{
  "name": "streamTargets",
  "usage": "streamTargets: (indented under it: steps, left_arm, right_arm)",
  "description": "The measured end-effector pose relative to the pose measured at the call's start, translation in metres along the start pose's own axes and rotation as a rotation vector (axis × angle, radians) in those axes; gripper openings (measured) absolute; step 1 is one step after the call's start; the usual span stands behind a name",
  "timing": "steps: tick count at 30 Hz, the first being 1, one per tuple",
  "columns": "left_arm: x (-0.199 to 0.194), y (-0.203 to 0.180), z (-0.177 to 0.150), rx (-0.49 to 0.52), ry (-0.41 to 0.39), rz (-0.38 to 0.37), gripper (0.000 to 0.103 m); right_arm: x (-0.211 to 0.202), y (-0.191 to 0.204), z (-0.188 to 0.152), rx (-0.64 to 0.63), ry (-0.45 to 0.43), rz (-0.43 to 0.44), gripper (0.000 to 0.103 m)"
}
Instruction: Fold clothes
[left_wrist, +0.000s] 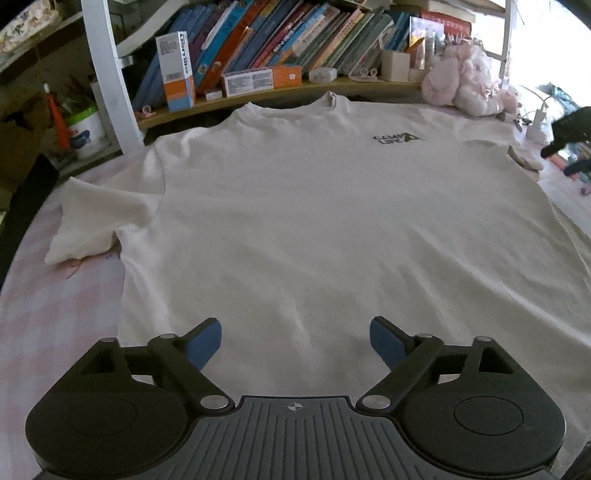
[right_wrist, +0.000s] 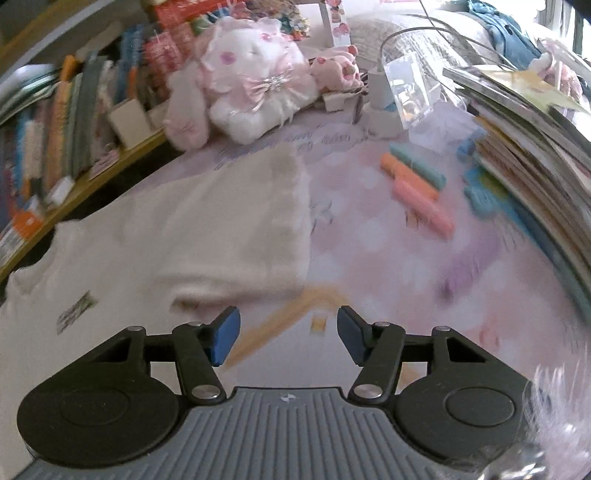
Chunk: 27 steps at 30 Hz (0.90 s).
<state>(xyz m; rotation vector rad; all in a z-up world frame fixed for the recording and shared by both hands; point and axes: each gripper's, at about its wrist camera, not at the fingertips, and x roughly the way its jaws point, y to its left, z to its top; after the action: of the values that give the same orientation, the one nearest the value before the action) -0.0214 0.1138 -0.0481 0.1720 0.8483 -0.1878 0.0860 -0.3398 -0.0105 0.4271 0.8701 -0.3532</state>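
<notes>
While white T-shirt (left_wrist: 314, 221) lies flat | left fingers (left_wrist: 207, 343) apart over hem | right fingers (right_wrist: 223, 339) apart beside sleeve

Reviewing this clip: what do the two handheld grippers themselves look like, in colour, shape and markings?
The left gripper and right gripper look identical: a ribbed grey base plate with a small crosshair mark, round black housings on either side, black linkage arms with silver rivets, and blue pads on the fingertips. No cables, hands or sleeves are visible.

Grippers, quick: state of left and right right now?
Left tool: open, empty, over the white T-shirt.
Right tool: open, empty, beside the sleeve.
</notes>
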Motion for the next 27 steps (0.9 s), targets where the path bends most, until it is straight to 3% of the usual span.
streamTargets:
  steps: [7,17,21,24,27]
  left_arm:
    - [-0.001,-0.028,0.002,0.009,0.024,0.082,0.092]
    - [-0.004,-0.039,0.014,-0.042,0.020,0.161,0.092]
    - [-0.004,-0.041,0.015,-0.041,0.025,0.169,0.092]
    - [-0.005,-0.042,0.016,-0.041,0.027,0.171,0.092]
    - [-0.006,-0.041,0.015,-0.038,0.022,0.171,0.092]
  right_arm:
    - [0.044,-0.007,0.037,-0.041,0.039,0.026,0.052]
    - [0.065,-0.001,0.046,-0.152,0.060,0.024,0.043]
    - [0.067,0.002,0.045,-0.194,0.053,0.019,0.032]
    - [0.068,0.003,0.045,-0.201,0.059,0.057,0.015]
    - [0.070,0.004,0.045,-0.197,0.069,0.087,0.008]
